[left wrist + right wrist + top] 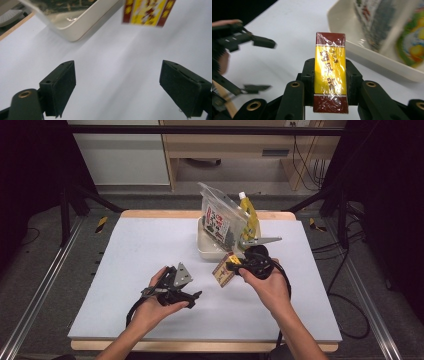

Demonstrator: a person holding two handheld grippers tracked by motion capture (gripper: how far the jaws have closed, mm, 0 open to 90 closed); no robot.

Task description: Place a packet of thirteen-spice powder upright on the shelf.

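The white table (150, 250) carries a cream tray (205, 247) at about one o'clock from its middle, with a clear printed bag (220, 217) and a yellow spouted pouch (249, 217) standing in it. The left gripper (192, 296) (jaws wide, nothing between them) hovers at seven o'clock from the tray. The right gripper (231, 267) sits at five o'clock from the tray, clamped on a small yellow-and-maroon wrapped packet (330, 72), which is lifted off the table just beside the tray's near edge.
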